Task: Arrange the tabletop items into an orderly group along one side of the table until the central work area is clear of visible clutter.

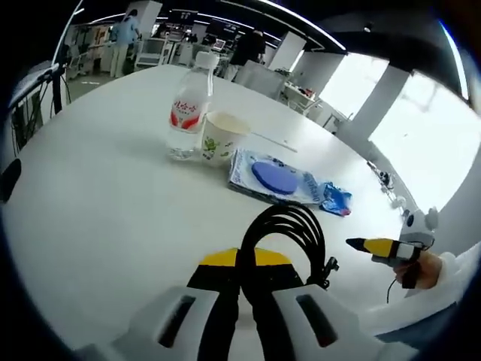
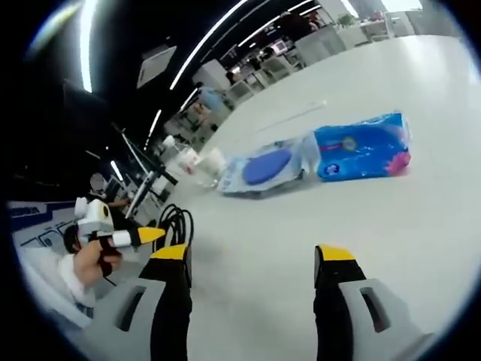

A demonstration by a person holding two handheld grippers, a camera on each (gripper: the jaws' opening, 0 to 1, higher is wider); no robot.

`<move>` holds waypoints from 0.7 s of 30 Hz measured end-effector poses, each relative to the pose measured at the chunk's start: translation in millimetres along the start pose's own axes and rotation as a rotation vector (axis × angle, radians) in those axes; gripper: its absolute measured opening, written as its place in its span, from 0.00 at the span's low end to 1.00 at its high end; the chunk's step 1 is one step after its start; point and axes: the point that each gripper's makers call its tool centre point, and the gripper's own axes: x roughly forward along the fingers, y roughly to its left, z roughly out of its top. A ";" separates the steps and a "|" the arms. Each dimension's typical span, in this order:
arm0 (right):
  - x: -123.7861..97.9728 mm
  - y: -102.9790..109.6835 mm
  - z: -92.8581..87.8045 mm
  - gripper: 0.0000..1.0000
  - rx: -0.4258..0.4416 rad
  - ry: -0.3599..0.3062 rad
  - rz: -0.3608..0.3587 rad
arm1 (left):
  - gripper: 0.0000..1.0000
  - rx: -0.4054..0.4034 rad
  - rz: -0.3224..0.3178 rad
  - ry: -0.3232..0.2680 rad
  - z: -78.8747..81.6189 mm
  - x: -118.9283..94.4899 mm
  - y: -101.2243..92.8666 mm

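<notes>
Where the left gripper view begins, at its lower edge, the left gripper [image 1: 242, 274] has its yellow-tipped jaws pressed together on a coiled black cable [image 1: 289, 229], whose loops arch up just past the tips and rest on the white table [image 1: 98, 195]. To the right of the coil, the right gripper [image 1: 373, 246] comes into this view, yellow at the tip and held in a person's hand [image 1: 427, 269] with a white sleeve behind it. Farther along the table lies a flat white packet with a blue oval [image 1: 272, 177], and a blue tissue pack [image 1: 333, 198] touches its right end. Beyond those stands a paper cup [image 1: 219, 138] with a leaf print, upright, just beside a clear water bottle [image 1: 188, 113] with a red label and a white cap. People and desks show in the far background.

In the right gripper view, the right gripper [image 2: 255, 259] has its jaws spread wide apart, with bare table [image 2: 421, 226] between them and nothing gripped. At the left, the left gripper [image 2: 143, 236] appears in a hand [image 2: 94, 263], with the black cable [image 2: 174, 226] looped near it. Farther off lie the white packet [image 2: 263, 169] and the blue tissue pack [image 2: 362, 147] side by side, and past them the cup [image 2: 216, 160] is blurred
</notes>
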 end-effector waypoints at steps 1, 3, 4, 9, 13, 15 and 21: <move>2.3 6.3 -1.0 0.65 0.013 0.005 0.025 | 0.01 0.001 -0.005 -0.002 -0.4 -0.2 -3.4; 6.6 21.5 -2.1 0.66 0.059 0.007 0.084 | 0.01 0.001 -0.022 -0.007 -1.4 0.0 -12.3; 7.6 27.8 -1.7 0.68 0.077 0.004 0.107 | 0.01 0.002 -0.028 -0.007 -2.0 0.4 -15.6; 12.0 51.8 -7.2 0.73 0.125 0.029 0.186 | 0.01 0.012 -0.059 -0.007 -4.9 4.0 -33.7; 12.8 55.3 -16.5 0.72 0.156 0.059 0.206 | 0.01 -0.003 -0.087 -0.025 -2.1 3.9 -47.5; 10.8 56.5 -18.5 0.70 0.181 0.062 0.215 | 0.01 -0.010 -0.102 -0.035 -0.2 3.6 -54.4; 5.4 60.0 -15.6 0.49 0.216 0.055 0.238 | 0.01 -0.018 -0.130 -0.045 0.6 5.2 -69.6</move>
